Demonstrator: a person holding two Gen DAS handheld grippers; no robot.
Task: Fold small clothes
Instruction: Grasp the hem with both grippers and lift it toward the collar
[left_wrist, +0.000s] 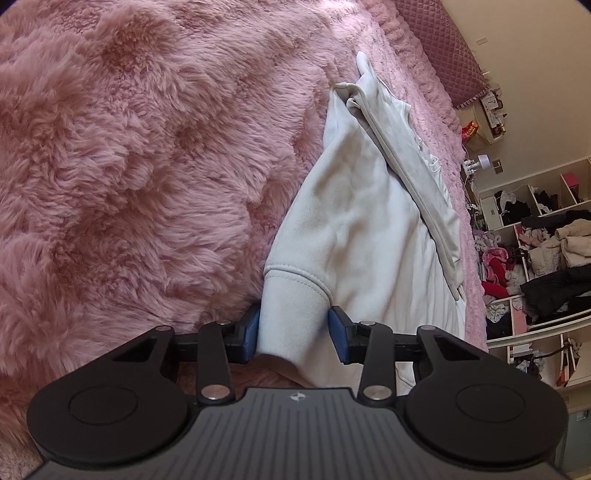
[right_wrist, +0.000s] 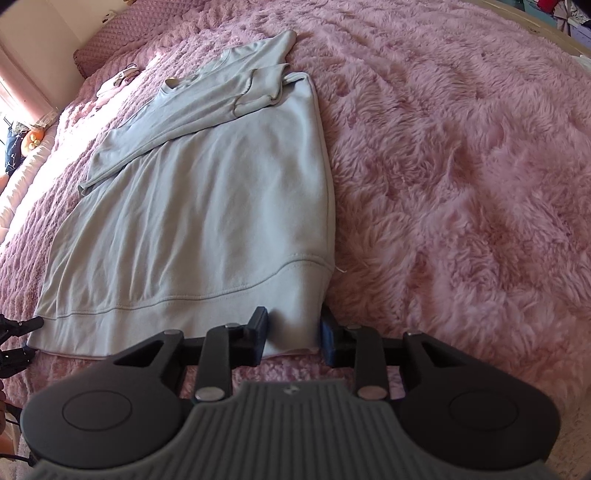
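Both wrist cameras sit low and close over the sweatshirt (left_wrist: 369, 229) hem, looking along it up the pink blanket (right_wrist: 461, 147); both share the garment.

The left gripper (left_wrist: 294, 334) covers the sweatshirt (left_wrist: 369, 229) hem corner behind its body, so the fabric's end there is hidden. Its far side runs under a folded sleeve (left_wrist: 413, 184). Whether the blue pads (left_wrist: 251, 332) press the cloth or only flank it cannot be told. The right gripper (right_wrist: 293, 332) likewise hides the hem edge of the sweatshirt (right_wrist: 207, 206) beneath it. The shelves (left_wrist: 535, 240) hold heaps too small to name. The pink blanket (right_wrist: 461, 166) is cut off at every edge.
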